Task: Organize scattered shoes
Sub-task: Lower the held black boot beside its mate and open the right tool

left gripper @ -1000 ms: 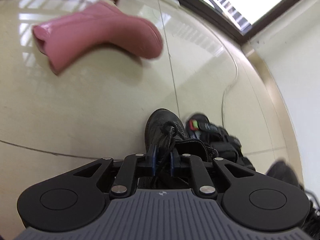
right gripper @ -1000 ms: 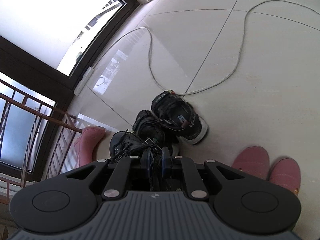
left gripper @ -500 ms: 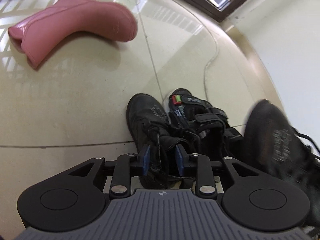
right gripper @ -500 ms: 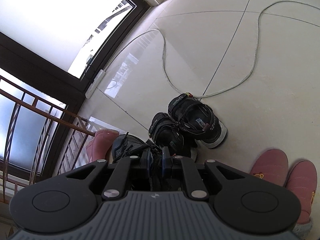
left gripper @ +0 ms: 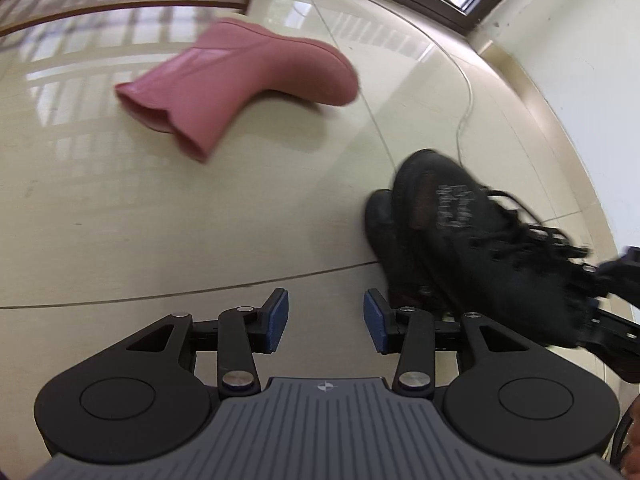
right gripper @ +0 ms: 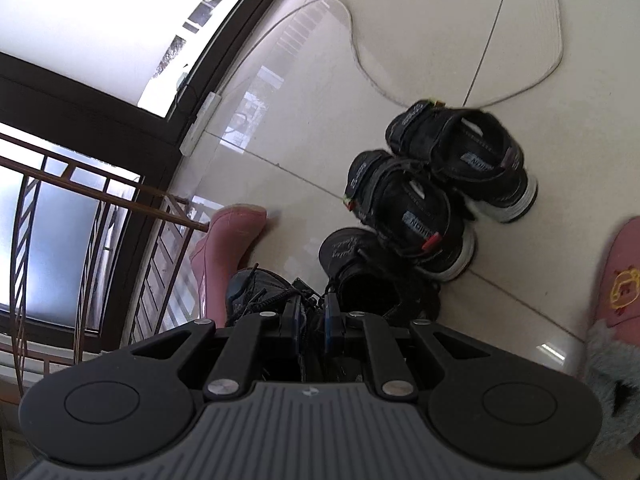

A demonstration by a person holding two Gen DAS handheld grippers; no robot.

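Observation:
In the left wrist view my left gripper [left gripper: 326,300] is open over bare tile, its jaws still opening with nothing between them. To its right a black lace-up boot [left gripper: 380,224] stands on the floor. A second black lace-up boot [left gripper: 480,232] hangs tilted just over and beside it, held at its collar by my right gripper [left gripper: 612,276]. The right wrist view shows that right gripper [right gripper: 313,306] shut on the held boot [right gripper: 248,288] at its laces, with the standing boot [right gripper: 348,252] just ahead. A pink rubber boot [left gripper: 248,76] lies on its side farther off.
Two black strap sandals [right gripper: 404,208] [right gripper: 464,152] stand side by side beyond the boots. Pink fluffy slippers [right gripper: 616,280] sit at the right edge. A white cable [right gripper: 360,68] loops across the tiles. A brown metal railing [left gripper: 132,4] and a dark window frame [right gripper: 100,108] border the floor.
My left gripper let go of the first black boot, opened, and drew away to the left. My right gripper brought the second black boot down beside the first.

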